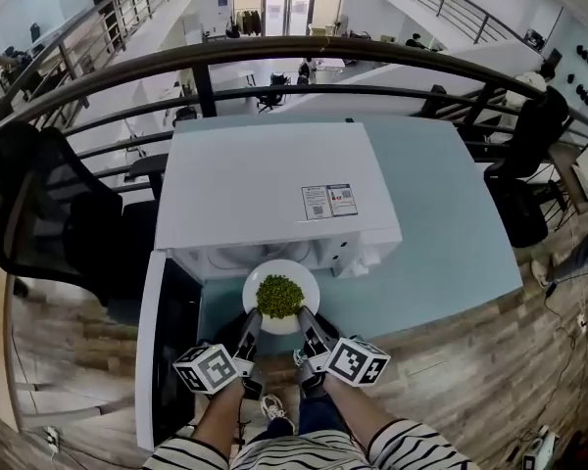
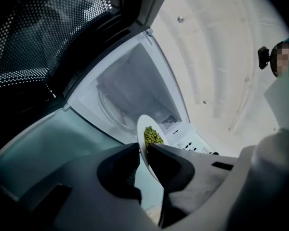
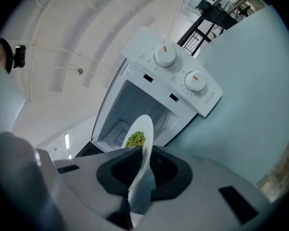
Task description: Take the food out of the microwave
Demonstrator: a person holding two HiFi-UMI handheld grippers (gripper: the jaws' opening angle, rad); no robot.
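Observation:
A white plate (image 1: 282, 265) heaped with green peas (image 1: 279, 296) hangs just in front of the white microwave (image 1: 265, 184), over the table's near edge. My left gripper (image 1: 252, 317) is shut on the plate's near left rim. My right gripper (image 1: 309, 319) is shut on its near right rim. In the left gripper view the plate (image 2: 143, 124) runs edge-on between the jaws, with the empty cavity (image 2: 130, 90) behind it. The right gripper view shows the plate (image 3: 145, 129) and peas (image 3: 136, 139) in front of the open cavity.
The microwave door (image 1: 167, 351) stands swung open at the left, beside my left gripper. The pale blue table (image 1: 441, 233) stretches to the right of the microwave. Two dials (image 3: 165, 55) sit on its control panel. A black chair (image 1: 49, 213) and a railing (image 1: 274, 57) lie beyond.

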